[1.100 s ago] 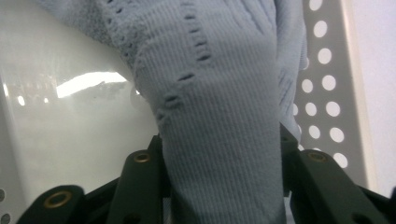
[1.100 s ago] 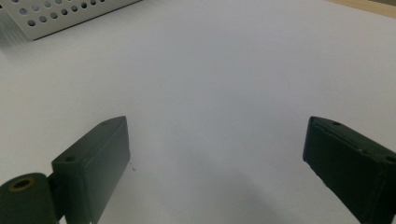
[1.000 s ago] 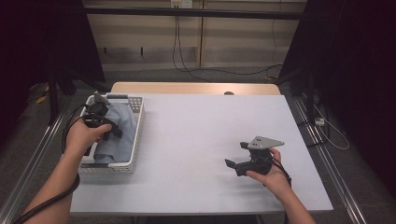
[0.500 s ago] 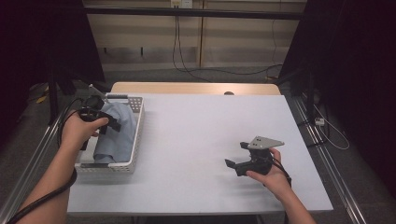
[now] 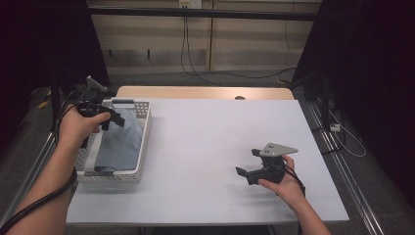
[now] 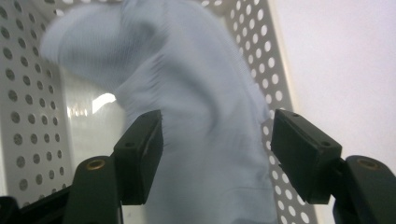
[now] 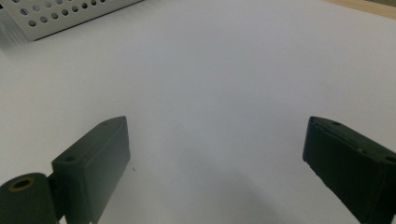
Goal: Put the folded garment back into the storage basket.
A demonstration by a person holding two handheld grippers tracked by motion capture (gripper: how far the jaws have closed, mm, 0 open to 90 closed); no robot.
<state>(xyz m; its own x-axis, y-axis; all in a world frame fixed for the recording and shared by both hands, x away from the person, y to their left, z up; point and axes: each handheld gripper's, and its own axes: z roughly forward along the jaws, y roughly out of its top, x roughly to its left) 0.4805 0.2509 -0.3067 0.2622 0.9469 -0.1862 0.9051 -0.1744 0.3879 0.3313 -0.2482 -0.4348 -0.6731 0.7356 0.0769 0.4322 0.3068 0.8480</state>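
Pale blue cloth lying bunched in the perforated white basket at the worktop's left edge. Left gripper above the cloth, jaws parted and just been opening, apparently clear of the blurred fabric. Right gripper low over bare worktop, well apart from the basket, jaws spread wide, holding nothing.

A big white table stands in a dim room, with a strip of bare wood at its far edge. Behind it are pale wall panels (black cables hang down them) and dark curtains.
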